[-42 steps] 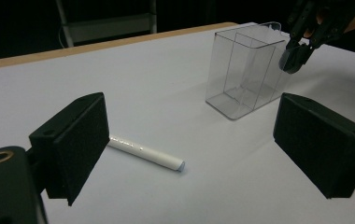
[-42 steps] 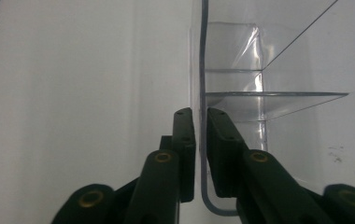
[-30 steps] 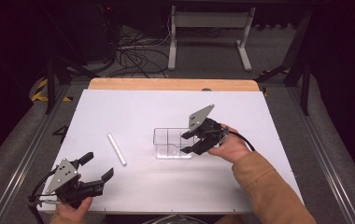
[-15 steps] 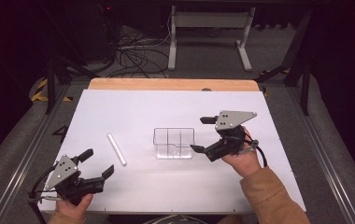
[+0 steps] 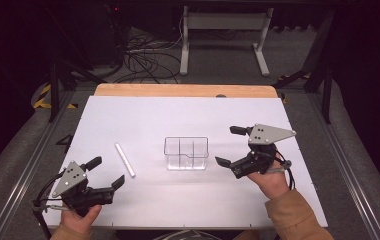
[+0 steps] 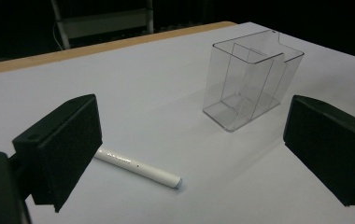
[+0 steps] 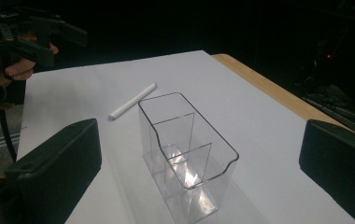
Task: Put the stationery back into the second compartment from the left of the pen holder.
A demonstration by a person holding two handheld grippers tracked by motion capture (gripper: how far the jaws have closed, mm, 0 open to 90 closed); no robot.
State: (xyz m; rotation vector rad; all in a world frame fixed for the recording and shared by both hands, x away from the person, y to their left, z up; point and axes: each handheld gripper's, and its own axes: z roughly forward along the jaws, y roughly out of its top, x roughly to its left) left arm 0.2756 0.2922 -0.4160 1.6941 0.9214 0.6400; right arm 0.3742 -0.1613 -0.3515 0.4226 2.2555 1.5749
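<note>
— Progress check: where did we stand with the pen (image 5: 125, 159) and the clear organizer (image 5: 186, 153)?

— We had the organizer standing upright near the middle of the white worktop (image 5: 188, 112), its three compartments empty. The pen lay flat at its nine o'clock, well apart from it, untouched.

— And our tongs?

— Our right tongs (image 5: 231, 146) sat just beside the organizer at its three o'clock, jaws apart after just opening, nothing between them. Our left tongs (image 5: 108, 172) hovered at the pen's seven o'clock, jaws wide and holding nothing.

— So what remained?

— We judged the organizer placed; picking up the pen and dropping it into a compartment was all left to do.
</note>
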